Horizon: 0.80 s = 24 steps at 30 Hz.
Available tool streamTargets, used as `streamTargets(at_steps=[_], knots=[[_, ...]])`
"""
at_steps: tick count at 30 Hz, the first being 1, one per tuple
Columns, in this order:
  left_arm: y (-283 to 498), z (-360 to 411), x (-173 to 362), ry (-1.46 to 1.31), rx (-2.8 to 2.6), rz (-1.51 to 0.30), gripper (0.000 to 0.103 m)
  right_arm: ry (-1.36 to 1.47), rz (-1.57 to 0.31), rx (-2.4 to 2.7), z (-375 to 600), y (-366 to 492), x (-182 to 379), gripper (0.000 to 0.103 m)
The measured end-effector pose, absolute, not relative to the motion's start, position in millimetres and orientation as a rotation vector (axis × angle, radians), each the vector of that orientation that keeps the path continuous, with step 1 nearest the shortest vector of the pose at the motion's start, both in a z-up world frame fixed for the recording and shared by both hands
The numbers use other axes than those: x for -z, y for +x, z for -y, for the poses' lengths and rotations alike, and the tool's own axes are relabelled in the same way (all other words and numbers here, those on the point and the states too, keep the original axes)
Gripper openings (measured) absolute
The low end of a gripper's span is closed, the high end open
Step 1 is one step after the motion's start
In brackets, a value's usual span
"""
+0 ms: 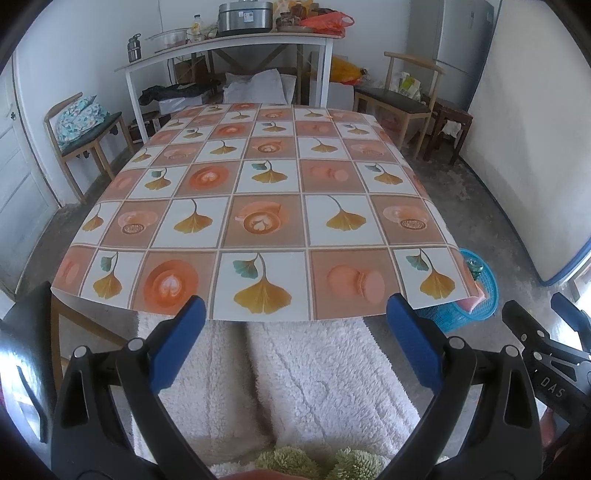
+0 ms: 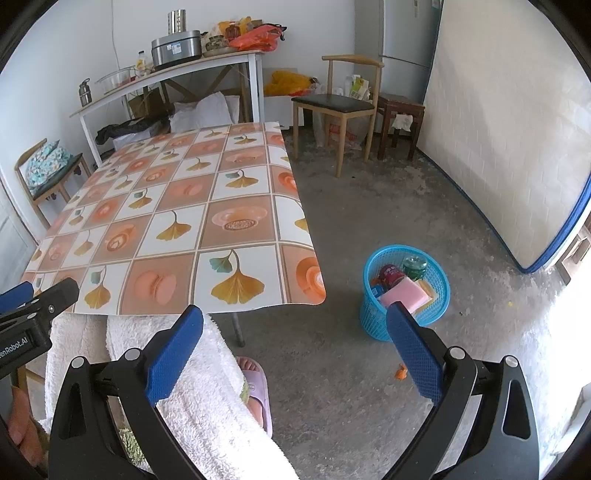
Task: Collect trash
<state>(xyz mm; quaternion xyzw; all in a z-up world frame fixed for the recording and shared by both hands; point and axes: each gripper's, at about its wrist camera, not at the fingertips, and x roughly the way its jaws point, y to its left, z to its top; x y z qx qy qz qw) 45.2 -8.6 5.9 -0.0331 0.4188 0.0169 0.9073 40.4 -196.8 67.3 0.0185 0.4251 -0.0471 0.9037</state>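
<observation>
Both claws are spread wide and holding nothing: the left claw (image 1: 295, 306) hovers level at the near edge of the counter (image 1: 266, 206), pointing across it. The right claw (image 2: 295, 314) sits beside it, angled toward the floor, where the blue basket (image 2: 373, 317) with the trash (image 2: 400, 293) stands just off the counter's corner.

You sit at the near edge of a table (image 1: 258, 206), your legs under a fleecy blanket (image 1: 295, 387) below that edge. On the floor to the right of the table's near right corner stands a basket (image 2: 406, 291) holding a bottle, a can, a sponge and a box. Beside the basket, nearer you, a scrap (image 2: 400, 373) lies on the floor. Behind the table a long shelf table (image 1: 229, 44) runs along the far wall, with a cooker (image 1: 245, 16) on it. One chair (image 1: 85, 136) stands at the far left, another chair (image 2: 340, 107) at the far right. A mattress (image 2: 509, 147) leans against the right wall.
</observation>
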Motion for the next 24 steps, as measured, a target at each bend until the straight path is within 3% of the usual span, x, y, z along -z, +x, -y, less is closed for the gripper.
streamTargets(at_steps=[24], knots=[[44.5, 10.5, -5.7, -0.067, -0.035, -0.868, 0.094, 0.041, -0.88, 0.097, 196.8, 41.0, -68.7, 0.096]])
